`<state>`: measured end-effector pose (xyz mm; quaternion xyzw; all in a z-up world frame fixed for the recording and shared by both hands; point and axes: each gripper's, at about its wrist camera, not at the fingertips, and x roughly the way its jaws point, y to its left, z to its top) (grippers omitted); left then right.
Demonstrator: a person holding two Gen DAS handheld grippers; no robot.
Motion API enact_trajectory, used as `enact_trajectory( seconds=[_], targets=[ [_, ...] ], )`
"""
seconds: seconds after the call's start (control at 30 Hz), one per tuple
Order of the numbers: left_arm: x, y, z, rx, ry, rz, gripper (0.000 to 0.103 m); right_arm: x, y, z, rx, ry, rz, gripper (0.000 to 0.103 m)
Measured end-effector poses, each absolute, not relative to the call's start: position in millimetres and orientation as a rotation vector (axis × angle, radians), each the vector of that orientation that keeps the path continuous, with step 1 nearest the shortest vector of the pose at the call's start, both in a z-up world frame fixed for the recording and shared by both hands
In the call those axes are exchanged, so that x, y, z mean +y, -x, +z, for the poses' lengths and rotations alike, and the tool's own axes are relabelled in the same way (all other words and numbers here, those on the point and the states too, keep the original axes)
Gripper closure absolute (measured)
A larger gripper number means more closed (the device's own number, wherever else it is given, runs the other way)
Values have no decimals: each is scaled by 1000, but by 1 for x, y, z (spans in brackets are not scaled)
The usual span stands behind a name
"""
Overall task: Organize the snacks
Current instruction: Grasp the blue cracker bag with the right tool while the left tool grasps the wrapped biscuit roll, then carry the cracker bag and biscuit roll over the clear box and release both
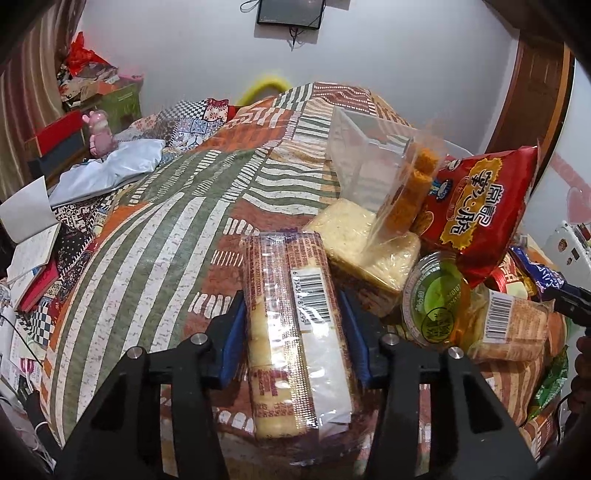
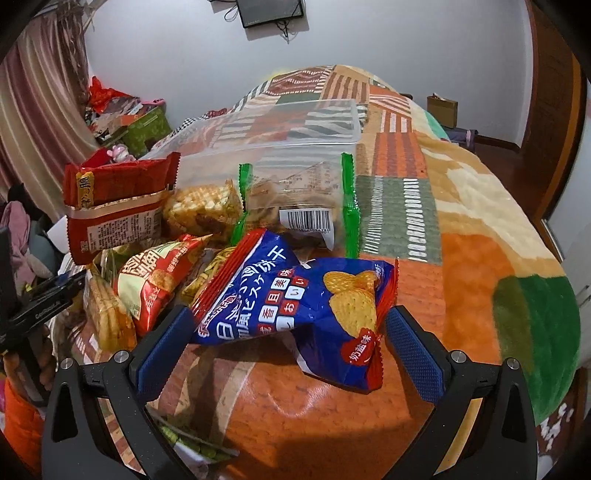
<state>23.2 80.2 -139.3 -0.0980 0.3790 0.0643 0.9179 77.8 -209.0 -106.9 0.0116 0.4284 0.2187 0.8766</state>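
A plain white wall [image 1: 388, 55] closes the far side of the room, with a small dark flat screen [image 1: 290, 13] mounted high on it and loose cables hanging below. A bed covered in a patchwork quilt of orange, green and white striped blocks [image 1: 155, 221] fills the middle. Striped pink-brown curtains [image 2: 40, 110] hang at the left, beside stacked red and green cardboard boxes [image 1: 110, 99]. A dark wooden door frame [image 1: 532, 96] rises on the right.
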Motion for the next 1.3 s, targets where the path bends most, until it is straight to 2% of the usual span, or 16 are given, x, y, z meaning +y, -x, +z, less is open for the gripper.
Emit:
enact_trajectory(
  seconds=[0.2, 0.23, 0.3, 0.6, 1.3],
  targets=[
    [78, -19, -132, 759, 189, 130, 57, -225, -95, -118, 933, -141, 484, 2],
    [77, -19, -131, 754, 181, 131, 57, -226, -95, -118, 935, -155, 482, 6],
    [74, -17, -128, 742, 166, 133, 57, -229, -95, -119, 934, -163, 486, 24],
    [73, -12, -111, 697, 160, 133, 57, -231, -78, -107, 877, -114, 451, 36],
    [60, -31, -36, 535, 132, 60, 57, -231, -77, -38, 662, -78, 419, 39]
  ],
)
